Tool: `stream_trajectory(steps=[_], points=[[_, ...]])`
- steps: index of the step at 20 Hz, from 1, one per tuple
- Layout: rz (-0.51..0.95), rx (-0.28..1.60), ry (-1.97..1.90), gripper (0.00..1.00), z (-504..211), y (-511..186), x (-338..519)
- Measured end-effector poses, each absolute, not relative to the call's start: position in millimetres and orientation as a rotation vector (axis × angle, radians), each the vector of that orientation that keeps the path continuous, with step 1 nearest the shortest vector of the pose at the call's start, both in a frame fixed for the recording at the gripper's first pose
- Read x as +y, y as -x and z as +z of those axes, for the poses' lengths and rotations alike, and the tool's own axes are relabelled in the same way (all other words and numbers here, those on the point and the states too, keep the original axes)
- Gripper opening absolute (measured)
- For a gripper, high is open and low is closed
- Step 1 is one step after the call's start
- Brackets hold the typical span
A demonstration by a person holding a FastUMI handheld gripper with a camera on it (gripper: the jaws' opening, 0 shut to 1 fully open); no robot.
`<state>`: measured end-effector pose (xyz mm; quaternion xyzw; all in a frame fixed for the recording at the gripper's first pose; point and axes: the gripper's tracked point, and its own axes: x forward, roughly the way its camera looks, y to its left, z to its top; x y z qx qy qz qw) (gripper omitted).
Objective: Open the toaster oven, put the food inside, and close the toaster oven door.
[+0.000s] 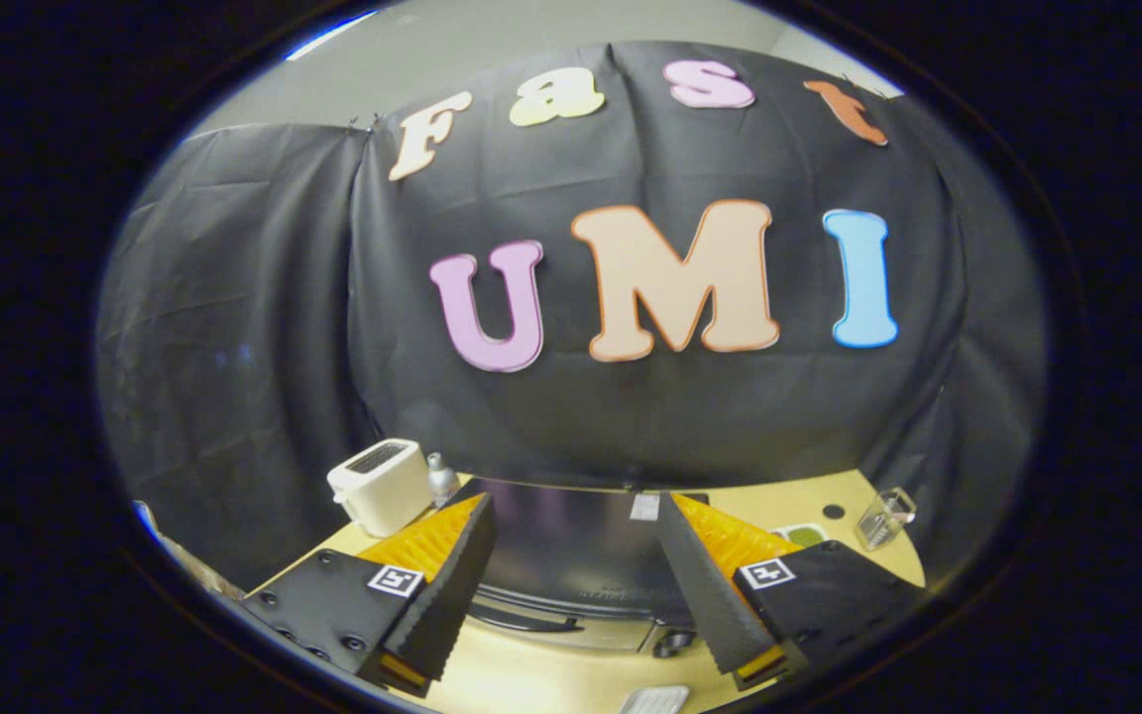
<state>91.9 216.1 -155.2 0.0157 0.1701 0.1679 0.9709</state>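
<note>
While the claw (571,585) hovers above the counter (551,684) with its two fingers spread wide and nothing between them, the toaster oven (581,565) sits just ahead and below, seen from above so that its dark top fills the gap between the fingers. Its door appears shut: the front face stands upright under the top edge, with a dark handle (526,620) running across it and a knob (672,643) at its right end. What lies inside cannot be seen from this angle. No food is clearly identifiable; a small dish with something green (802,535) lies on the counter beyond the right finger, and a pale flat object (652,700) sits on the counter in front of the oven, too cut off to name. A closed door with an empty claw fits two stages equally: the oven waiting to be opened with the food somewhere outside, or the food already inside and the door closed again. A white slot toaster (380,486) with a small bottle (440,478) beside it stands beyond the left finger, and a clear glass (885,518) stands well off to the right.
</note>
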Motion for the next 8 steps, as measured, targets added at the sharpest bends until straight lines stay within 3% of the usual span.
stream_trajectory(steps=[8], points=[[0.265,0.242,0.027,0.99,-115,-84,172]])
